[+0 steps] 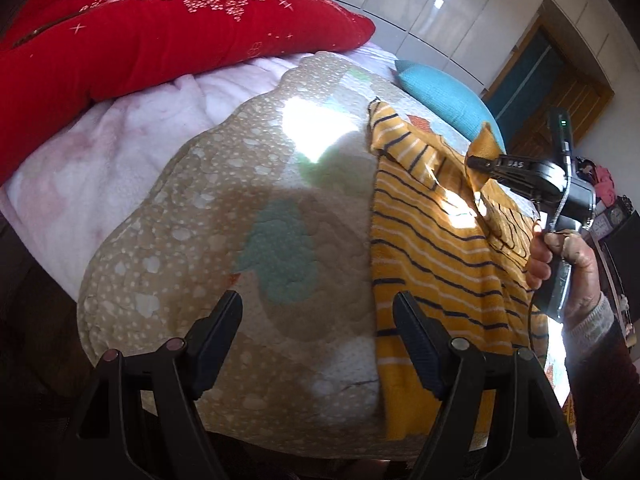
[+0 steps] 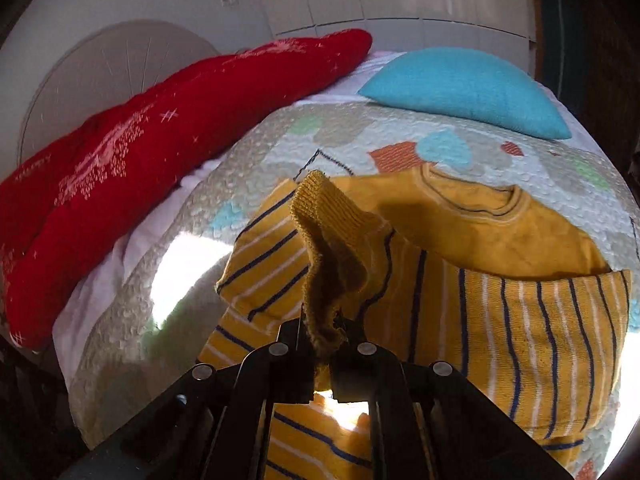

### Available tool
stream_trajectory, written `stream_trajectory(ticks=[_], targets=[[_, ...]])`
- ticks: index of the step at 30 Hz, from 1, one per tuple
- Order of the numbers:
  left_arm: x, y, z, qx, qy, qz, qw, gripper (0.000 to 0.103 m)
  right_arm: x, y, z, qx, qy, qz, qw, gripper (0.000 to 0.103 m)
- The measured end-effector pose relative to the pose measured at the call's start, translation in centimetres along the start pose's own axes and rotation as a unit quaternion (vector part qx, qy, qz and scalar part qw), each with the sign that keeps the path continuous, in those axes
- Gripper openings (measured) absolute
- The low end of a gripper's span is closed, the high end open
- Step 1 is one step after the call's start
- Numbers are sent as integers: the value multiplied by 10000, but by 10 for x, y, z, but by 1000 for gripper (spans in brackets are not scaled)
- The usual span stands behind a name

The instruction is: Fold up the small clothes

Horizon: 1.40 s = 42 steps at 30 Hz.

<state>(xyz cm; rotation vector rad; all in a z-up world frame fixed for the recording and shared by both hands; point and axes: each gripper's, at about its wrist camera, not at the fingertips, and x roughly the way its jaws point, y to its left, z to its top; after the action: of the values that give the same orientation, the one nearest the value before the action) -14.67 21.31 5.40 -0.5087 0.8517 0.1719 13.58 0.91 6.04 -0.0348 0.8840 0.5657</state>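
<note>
Right hand-held gripper (image 2: 326, 330) clamps cuff (image 2: 320, 216) | sweater (image 2: 520, 320) hem cut off

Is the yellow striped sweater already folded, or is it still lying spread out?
Partly folded: the yellow striped sweater lies on the quilt, while the right gripper holds one sleeve cuff lifted over the body.

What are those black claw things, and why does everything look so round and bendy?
Those claws are two-finger grippers that a person holds, one in each hand. Each carries a wide-eyed camera, which bends the view. The left camera shows the open left gripper above the patterned quilt. It also shows the right gripper in the person's hand. The right camera shows that gripper pinching the ribbed cuff of a small yellow striped sweater. A red pillow and a blue cushion lie behind it.
</note>
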Motion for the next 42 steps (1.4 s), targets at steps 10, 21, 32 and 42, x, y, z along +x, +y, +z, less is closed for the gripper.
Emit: stream_trajectory(ticks=[10, 21, 32, 42], targets=[[14, 20, -1, -200, 133, 68, 9997, 77, 72, 41, -4, -760, 585, -387, 9946, 38], [5, -15, -5, 149, 141, -73, 9998, 77, -26, 31, -39, -574, 411, 915, 9933, 48], [41, -56, -27, 376, 878, -1091, 9894, 77, -167, -153, -171, 1477, 172, -239, 9886, 60], [50, -68, -38, 583, 1092, -1602, 9793, 47, -160, -173, -268, 2870, -11, 1526, 9457, 61]])
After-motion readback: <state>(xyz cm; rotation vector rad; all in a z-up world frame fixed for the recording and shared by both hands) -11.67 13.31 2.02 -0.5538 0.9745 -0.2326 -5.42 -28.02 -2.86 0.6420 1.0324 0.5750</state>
